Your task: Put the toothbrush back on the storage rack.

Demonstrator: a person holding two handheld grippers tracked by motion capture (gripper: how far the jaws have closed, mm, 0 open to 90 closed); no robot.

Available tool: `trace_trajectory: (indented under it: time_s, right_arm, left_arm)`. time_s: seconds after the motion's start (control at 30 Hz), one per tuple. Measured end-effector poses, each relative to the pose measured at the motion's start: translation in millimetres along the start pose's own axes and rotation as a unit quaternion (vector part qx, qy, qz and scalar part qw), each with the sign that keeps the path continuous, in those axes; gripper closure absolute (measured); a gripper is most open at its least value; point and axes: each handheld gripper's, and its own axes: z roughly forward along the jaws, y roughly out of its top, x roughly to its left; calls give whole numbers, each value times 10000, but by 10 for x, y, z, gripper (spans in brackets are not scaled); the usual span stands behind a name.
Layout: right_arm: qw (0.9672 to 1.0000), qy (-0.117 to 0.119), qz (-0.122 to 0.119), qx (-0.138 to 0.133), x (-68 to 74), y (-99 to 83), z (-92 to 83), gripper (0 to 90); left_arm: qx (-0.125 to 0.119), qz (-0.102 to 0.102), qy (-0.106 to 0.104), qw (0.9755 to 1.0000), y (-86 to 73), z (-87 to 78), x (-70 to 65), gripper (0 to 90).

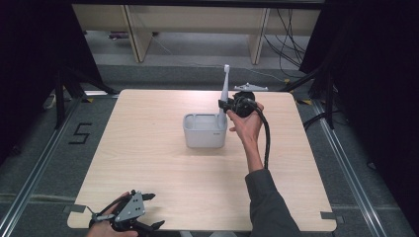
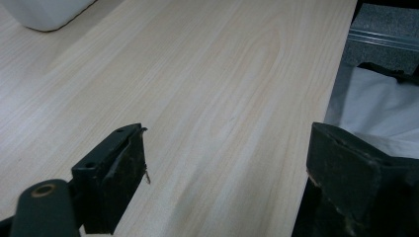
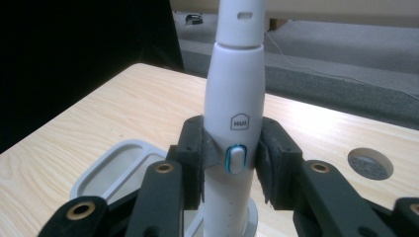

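High view showed a white two-compartment holder (image 1: 205, 131) standing near the middle of the wooden table (image 1: 148, 163), slightly toward its far side. An electric toothbrush (image 1: 223, 98) stood upright with its lower end in the holder's right compartment and its brush head rising well above the rim; the wider left compartment looked empty as far as could be seen. The right gripper (image 1: 228, 105) came in from the right, and its jaws were clamped on the toothbrush handle just above the holder.

Right gripper view showed the same grip close up: the right gripper (image 3: 232, 158) had one black pad pressed on each side of the white electric toothbrush (image 3: 234, 113), level with the blue-ringed button and just below a small logo. The holder (image 3: 106, 170) lay below and to the left, with its oblong compartment open. A round hole in the table (image 3: 370, 163) lay off to the right.

The left gripper (image 1: 129, 217) rested in the person's hand at the near left edge of the table, well apart from the holder. Left gripper view showed the left gripper (image 2: 227, 163) with its jaws wide apart and only bare table between them, and a corner of the holder (image 2: 47, 12) at far left.

Nothing else stood on the table, so wide open room lay all around the holder. Beyond the far edge were the floor and desk legs (image 1: 136, 32).
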Motion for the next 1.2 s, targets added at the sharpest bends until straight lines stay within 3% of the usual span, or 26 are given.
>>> trace_trajectory:
  time_s: [0.27,0.53,0.67,0.7,0.73,1.2]
  right_arm:
    - [9999,-3,-133,107,-18,-109,56,664]
    - [9994,-81,-234,244,-26,-200,91,664]
    - [9993,-95,-72,356,3,-234,111,664]
    - [9993,-95,-72,356,3,-234,111,664]
    - [9990,-74,-268,351,-21,-238,121,664]
    - [9987,-100,-328,372,-3,-250,130,664]
  left_arm:
    - [-53,-6,86,9999,-2,5,-9,147]
    - [1,-1,4,10000,-1,1,1,147]
    - [-1,1,2,10000,-1,0,-2,147]
    - [-1,1,2,10000,-1,0,-2,147]
    - [-4,-3,6,10000,-1,2,0,147]
    - [-12,-10,-1,10000,-2,2,-2,147]
